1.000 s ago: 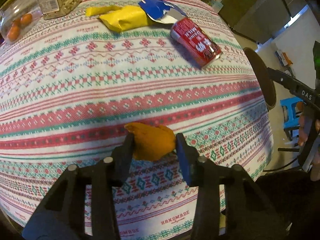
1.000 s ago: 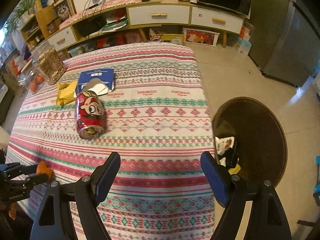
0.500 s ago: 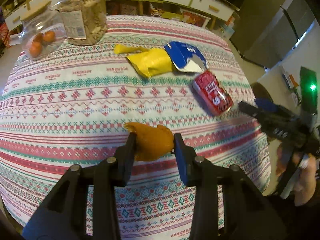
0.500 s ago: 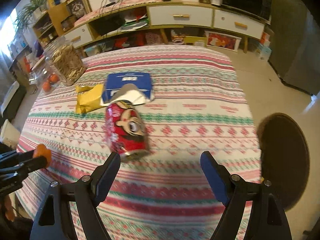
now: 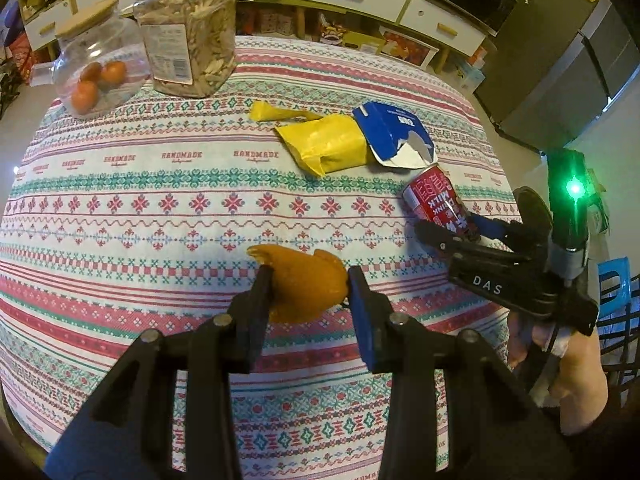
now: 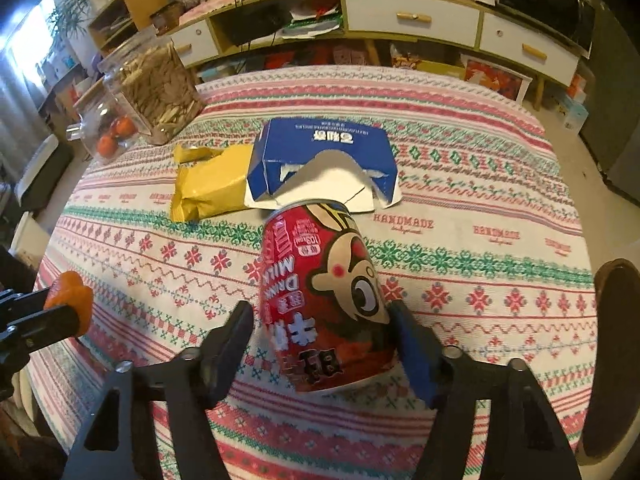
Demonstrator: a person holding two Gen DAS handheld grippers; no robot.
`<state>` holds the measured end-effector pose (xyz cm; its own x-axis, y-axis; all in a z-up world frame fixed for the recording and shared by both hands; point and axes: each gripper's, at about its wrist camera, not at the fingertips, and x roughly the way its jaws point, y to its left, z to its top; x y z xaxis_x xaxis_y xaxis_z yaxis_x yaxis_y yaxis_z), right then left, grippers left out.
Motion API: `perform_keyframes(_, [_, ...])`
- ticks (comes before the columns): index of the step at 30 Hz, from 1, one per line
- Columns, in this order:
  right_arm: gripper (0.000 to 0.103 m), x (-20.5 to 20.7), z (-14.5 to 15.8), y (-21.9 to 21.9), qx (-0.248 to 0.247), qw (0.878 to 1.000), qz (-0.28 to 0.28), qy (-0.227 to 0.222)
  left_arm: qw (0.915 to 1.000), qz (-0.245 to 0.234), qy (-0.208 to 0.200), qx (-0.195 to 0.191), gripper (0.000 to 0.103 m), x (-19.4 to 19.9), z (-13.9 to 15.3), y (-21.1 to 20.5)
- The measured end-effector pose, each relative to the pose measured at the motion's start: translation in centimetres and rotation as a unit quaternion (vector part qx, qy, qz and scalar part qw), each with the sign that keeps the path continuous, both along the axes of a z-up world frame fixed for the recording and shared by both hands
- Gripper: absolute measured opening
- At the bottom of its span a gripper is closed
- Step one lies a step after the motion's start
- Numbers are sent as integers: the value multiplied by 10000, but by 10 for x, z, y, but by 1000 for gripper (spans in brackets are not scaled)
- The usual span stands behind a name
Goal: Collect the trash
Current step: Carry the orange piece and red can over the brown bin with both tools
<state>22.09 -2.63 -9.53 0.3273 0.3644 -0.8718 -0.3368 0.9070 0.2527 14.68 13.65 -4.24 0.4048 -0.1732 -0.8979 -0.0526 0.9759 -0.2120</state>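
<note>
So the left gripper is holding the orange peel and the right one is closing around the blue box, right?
Not the box. In the right wrist view the right gripper straddles the red can; the blue box lies beyond it. The left gripper does hold the orange peel.

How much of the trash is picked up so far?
Nothing looks binned yet in these views. In hand: the left gripper is shut on the orange peel. The right gripper has its fingers around the red milk can, which lies on the tablecloth; a small gap shows on one side. Left: the yellow wrapper and torn blue box.
</note>
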Motion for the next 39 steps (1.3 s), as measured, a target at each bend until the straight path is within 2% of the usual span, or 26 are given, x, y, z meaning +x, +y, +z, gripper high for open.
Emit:
perform_keyframes(5, [66, -3, 3, -10, 247, 9996, -60, 146, 10000, 6, -15, 15, 39, 3, 0, 1])
perform_keyframes(11, [66, -12, 21, -35, 441, 9989, -158, 99, 10000, -22, -67, 6, 39, 5, 1, -6])
perform_keyframes(21, [66, -24, 48, -95, 610, 9965, -569, -56, 9996, -230, -184, -15, 39, 8, 6, -44])
perform_keyframes(30, [66, -28, 49, -189, 529, 9889, -1391, 14, 9972, -663, -316, -154, 39, 12, 9, -112])
perform_keyframes(39, [66, -50, 41, -289, 346, 9779, -2059, 79, 9903, -1320, -353, -245, 39, 23, 6, -208])
